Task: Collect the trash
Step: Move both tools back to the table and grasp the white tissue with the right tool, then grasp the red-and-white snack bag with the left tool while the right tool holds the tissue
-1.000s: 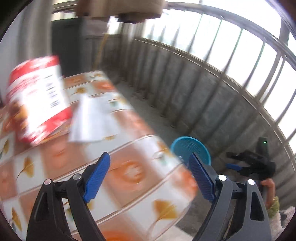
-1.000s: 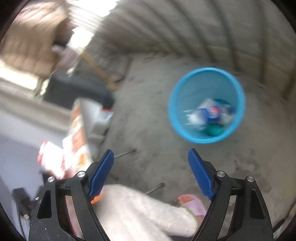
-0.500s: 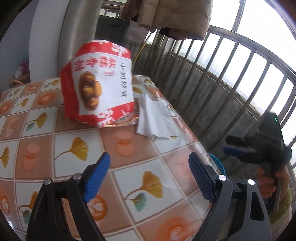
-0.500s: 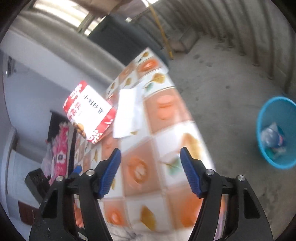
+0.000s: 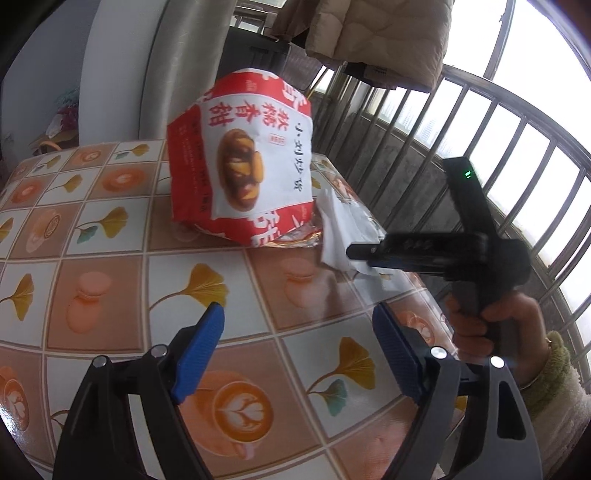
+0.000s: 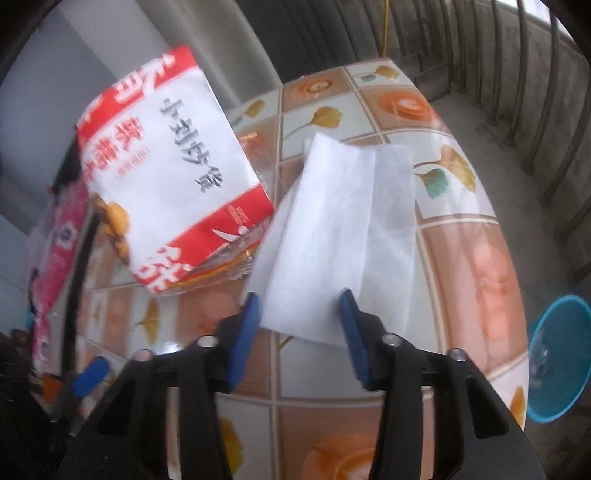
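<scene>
A white paper tissue (image 6: 343, 236) lies on the patterned table (image 6: 476, 258), next to a red and white snack bag (image 6: 166, 177). My right gripper (image 6: 299, 314) is open, its blue pads on either side of the tissue's near edge. In the left wrist view the right gripper (image 5: 360, 253) reaches the tissue (image 5: 340, 232) from the right, beside the snack bag (image 5: 243, 166). My left gripper (image 5: 297, 347) is open and empty over the table (image 5: 110, 288), short of the bag. A blue trash basket (image 6: 557, 354) stands on the floor beyond the table's right edge.
A metal railing (image 5: 498, 155) runs along the balcony to the right, with a beige jacket (image 5: 376, 33) hanging above. A grey wall column (image 5: 173, 62) stands behind the table. Pink packaging (image 6: 55, 236) lies at the table's far left.
My right gripper has swung from over the blue basket to the table and now brackets the tissue. My left gripper has turned toward the snack bag.
</scene>
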`<state>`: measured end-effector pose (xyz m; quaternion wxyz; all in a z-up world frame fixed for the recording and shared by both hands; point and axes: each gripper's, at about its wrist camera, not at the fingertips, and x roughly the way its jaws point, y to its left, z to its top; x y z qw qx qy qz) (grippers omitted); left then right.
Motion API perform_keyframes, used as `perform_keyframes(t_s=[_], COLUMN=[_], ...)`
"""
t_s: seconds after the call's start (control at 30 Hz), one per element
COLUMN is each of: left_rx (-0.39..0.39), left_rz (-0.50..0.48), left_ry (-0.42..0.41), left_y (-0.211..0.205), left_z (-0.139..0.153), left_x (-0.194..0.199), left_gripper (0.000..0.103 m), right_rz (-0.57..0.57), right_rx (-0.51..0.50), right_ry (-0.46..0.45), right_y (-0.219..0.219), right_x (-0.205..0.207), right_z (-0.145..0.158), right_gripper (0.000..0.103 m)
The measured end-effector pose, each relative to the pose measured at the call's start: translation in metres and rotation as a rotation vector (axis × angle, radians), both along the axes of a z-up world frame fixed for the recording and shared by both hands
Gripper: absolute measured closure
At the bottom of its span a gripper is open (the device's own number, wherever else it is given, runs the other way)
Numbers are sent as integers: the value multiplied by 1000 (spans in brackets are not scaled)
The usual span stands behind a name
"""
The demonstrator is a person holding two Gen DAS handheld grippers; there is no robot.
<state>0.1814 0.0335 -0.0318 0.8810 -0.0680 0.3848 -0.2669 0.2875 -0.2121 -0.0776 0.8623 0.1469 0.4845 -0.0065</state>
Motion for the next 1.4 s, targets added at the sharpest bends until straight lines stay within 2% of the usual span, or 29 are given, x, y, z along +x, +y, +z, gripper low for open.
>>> perform_keyframes(t_s=[0.03,0.07,0.1,0.4,0.67,0.87,1.0,1.1,1.23,1.3,1.4], left_rx=[1,3,3,1,21,31,31,46,63,80,150], left_rz=[3,7,10,3,7,53,109,126,78,38,-56], left_ry=[-1,-1,-1,0,4,-44,-129,-222,-307,-306,-227], left_y=[1,2,3,0,-1,8,16,18,7,-1,-24], left_z=[0,-1,-1,-1,1,13,36,61,96,103,100], left_x=[0,0,0,-5,-9,3,29,57,110,134,179], left_gripper=[23,23,23,24,29,29,29,29,25,24,24], right_rz=[4,2,2,42,129,113,95,96,99,98,94], right_rx=[-13,-13,10,82,182,210,239,244,259,271,287], right_ry=[7,16,30,44,94,99,88,82,76,74,69], right_y=[1,2,1,3,13,2,-6,-7,-7,-9,-12], right_x=[0,-1,-1,-42,-116,-148,-153,-153,-153,-154,-155], right_z=[-1,-3,-6,-12,-21,-22,-21,-22,-22,-22,-22], right_gripper=[78,97,102,103,103,103,103,103,103,103,103])
